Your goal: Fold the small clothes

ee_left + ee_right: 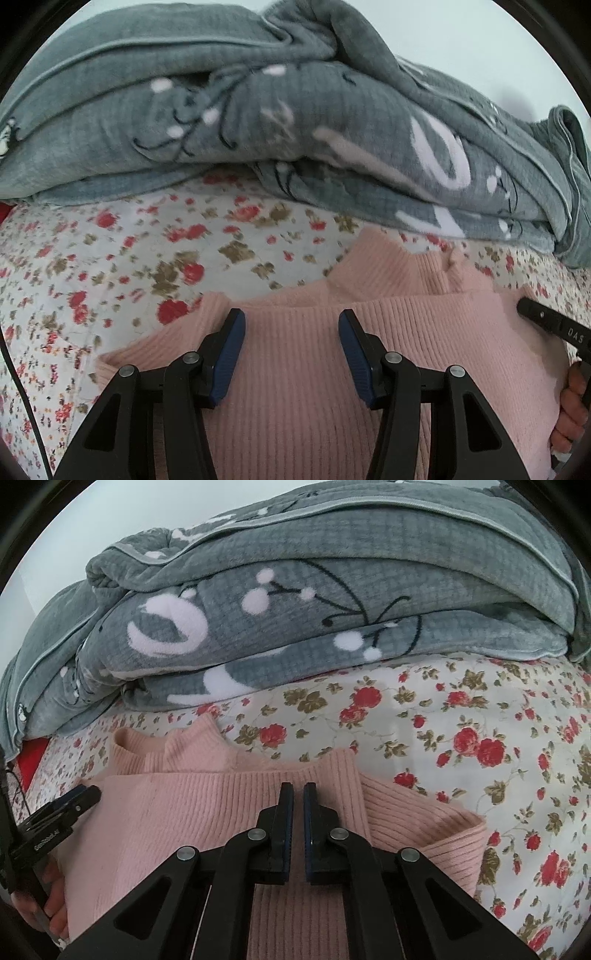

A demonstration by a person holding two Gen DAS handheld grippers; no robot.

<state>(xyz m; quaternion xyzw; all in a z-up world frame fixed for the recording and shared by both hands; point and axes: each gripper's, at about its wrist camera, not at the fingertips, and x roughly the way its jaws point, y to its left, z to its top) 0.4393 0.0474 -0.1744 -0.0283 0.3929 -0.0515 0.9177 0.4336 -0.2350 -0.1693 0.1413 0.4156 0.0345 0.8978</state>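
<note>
A pink ribbed sweater [295, 387] lies folded on the bed, its collar [399, 258] pointing towards the blanket. My left gripper [291, 315] hovers open over the sweater's left part, blue pads apart with nothing between them. In the right wrist view the same sweater [184, 812] fills the lower middle. My right gripper [298, 794] is shut above its folded upper edge, and I see no cloth pinched between the pads. Each gripper shows in the other's view: the right gripper [522, 306] at the right edge, the left gripper [83, 795] at the left edge.
A thick grey blanket [258, 110] [314, 609] is piled just behind the sweater. The floral bed sheet [110, 258] [480, 738] spreads out on both sides. A person's hand [572, 406] [55, 908] holds each gripper's handle. A black cable [14, 369] runs along the left edge.
</note>
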